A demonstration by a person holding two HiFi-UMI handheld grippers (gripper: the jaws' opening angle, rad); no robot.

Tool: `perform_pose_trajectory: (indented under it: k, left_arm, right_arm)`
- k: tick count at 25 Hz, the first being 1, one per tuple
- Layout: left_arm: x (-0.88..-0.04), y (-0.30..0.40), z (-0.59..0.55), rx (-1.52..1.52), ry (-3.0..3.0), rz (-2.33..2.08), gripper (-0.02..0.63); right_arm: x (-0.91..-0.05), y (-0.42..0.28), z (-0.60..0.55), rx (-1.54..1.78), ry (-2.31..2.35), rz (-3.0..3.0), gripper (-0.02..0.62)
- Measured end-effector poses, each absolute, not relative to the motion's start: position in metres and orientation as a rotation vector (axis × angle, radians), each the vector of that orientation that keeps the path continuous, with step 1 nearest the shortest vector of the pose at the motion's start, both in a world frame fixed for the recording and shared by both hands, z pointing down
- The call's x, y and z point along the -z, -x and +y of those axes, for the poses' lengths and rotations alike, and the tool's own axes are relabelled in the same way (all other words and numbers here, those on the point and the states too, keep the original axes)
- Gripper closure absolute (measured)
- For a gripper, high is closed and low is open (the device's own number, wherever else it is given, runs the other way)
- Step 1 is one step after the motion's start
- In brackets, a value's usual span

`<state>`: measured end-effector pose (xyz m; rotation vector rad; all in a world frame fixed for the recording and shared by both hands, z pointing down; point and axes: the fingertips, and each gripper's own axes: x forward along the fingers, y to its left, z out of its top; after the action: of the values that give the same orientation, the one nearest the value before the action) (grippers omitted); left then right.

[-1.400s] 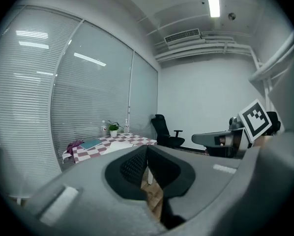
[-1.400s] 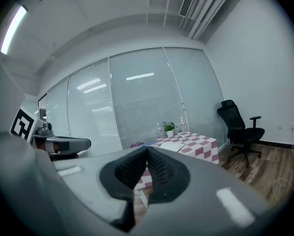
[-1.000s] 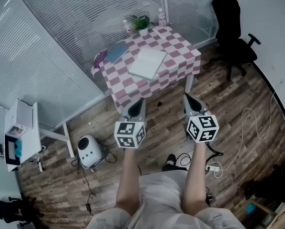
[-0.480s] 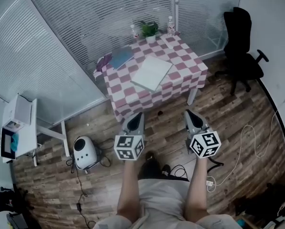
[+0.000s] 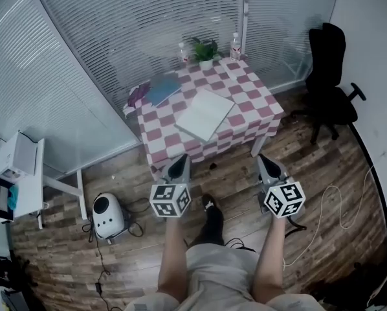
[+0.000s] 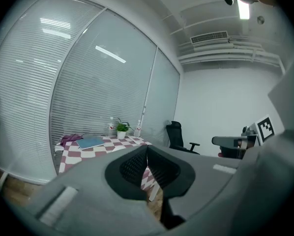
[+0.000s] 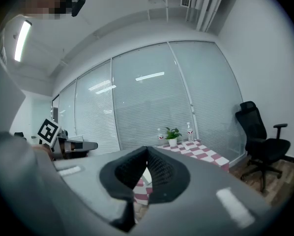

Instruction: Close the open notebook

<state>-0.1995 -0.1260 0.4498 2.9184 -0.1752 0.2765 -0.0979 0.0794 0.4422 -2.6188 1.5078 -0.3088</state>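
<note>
While both grippers hang short of the table (image 5: 253, 100), a strip of plank floor (image 5: 329, 173) separates its near edge from them. Left of the table: smooth white rounded device (image 5: 103, 214). Left gripper (image 5: 180, 165): ribbed pads clenched together, empty. On the table's checked cloth, notebook (image 5: 204, 114) lies flat, a pale rectangle toward the near edge, right of a blue book (image 5: 162, 88). Right gripper (image 5: 269, 166): pads clenched, empty. Right of the table: black chair (image 5: 329, 76), well apart.
</note>
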Motion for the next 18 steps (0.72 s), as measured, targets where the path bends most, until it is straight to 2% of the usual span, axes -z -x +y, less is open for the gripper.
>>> perform_pose_trajectory:
  k: [11,18]
  left_arm:
    - [-0.450,0.051,-0.204,-0.238,-2.867,-0.218,0.598]
    - [-0.458,-0.011,-0.268,-0.276,-2.849,-0.284,0.598]
  right_arm:
    - [-0.430,-0.047,0.013,0.318,2.649,1.596,0.595]
    - [-0.438,-0.125,-0.061,0.375,2.639,1.719,0.595]
